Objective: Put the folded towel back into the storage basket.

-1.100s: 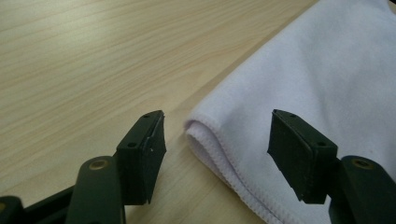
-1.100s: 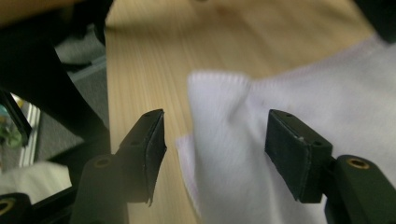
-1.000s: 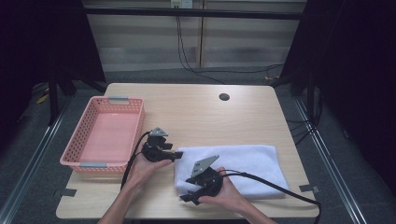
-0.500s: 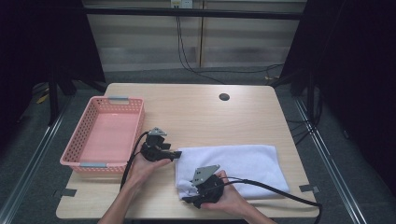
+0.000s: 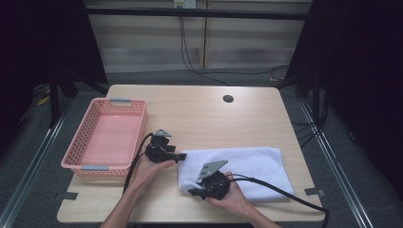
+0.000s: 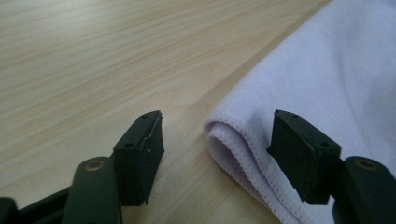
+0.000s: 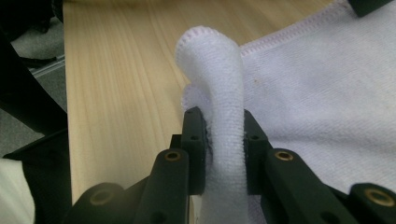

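White towel (image 5: 247,168) lay flat on the tabletop (image 5: 199,118) at the near right, its left hem well clear of the pink basket (image 5: 107,137). Right tongs (image 7: 224,154) had just been closing and pinched the near-left corner, raising a fold. Left tongs (image 6: 219,154) stood open, straddling the far-left corner without pressing it; its underside was hidden.

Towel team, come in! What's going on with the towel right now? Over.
Right hand-held gripper just closed, pinching the white towel corner. Left hand-held gripper open, straddling the other corner, not gripping. Pink basket off to the side, nothing blocking.
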Tool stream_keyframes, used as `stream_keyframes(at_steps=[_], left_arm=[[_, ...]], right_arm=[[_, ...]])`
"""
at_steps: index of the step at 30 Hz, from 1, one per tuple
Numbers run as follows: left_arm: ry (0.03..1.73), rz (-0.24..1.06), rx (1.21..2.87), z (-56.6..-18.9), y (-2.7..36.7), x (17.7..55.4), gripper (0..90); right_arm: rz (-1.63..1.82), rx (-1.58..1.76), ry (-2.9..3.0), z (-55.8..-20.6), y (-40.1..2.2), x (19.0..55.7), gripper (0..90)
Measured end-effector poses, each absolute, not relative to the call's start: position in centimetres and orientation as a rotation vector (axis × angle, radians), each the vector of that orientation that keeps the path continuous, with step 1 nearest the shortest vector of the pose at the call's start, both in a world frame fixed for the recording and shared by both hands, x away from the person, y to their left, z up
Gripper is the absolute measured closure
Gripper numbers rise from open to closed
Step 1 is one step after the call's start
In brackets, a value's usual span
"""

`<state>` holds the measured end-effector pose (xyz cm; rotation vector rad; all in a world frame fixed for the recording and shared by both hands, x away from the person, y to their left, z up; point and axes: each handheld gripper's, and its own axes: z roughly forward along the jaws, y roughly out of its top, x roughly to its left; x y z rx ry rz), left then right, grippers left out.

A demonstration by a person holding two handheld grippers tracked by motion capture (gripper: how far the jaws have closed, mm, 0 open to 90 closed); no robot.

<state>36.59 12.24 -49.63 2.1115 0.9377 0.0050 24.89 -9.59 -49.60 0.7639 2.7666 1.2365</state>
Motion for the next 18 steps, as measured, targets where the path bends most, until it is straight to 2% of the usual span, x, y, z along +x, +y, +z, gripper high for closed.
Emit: stream_keyframes(at_steps=[8,12,15,16,18], left_arm=[[0.889,-0.045,2.134,-50.0,11.4,36.4,45.2],[0.873,-0.044,2.133,-50.1,10.9,36.4,45.9],[0.843,-0.013,2.174,-49.9,10.4,36.1,49.7],[0.84,-0.017,2.176,-49.9,10.4,36.1,53.2],[0.818,-0.063,2.167,-50.0,10.5,36.1,65.6]], right_arm=[[1.306,0.788,2.732,-48.2,-10.5,25.1,78.0],[1.293,0.773,2.742,-48.4,-10.5,24.9,78.0],[1.281,0.782,2.751,-48.7,-10.4,24.7,78.0],[1.275,0.777,2.753,-48.8,-10.4,24.7,78.0],[1.273,0.776,2.753,-48.9,-10.4,24.7,78.0]])
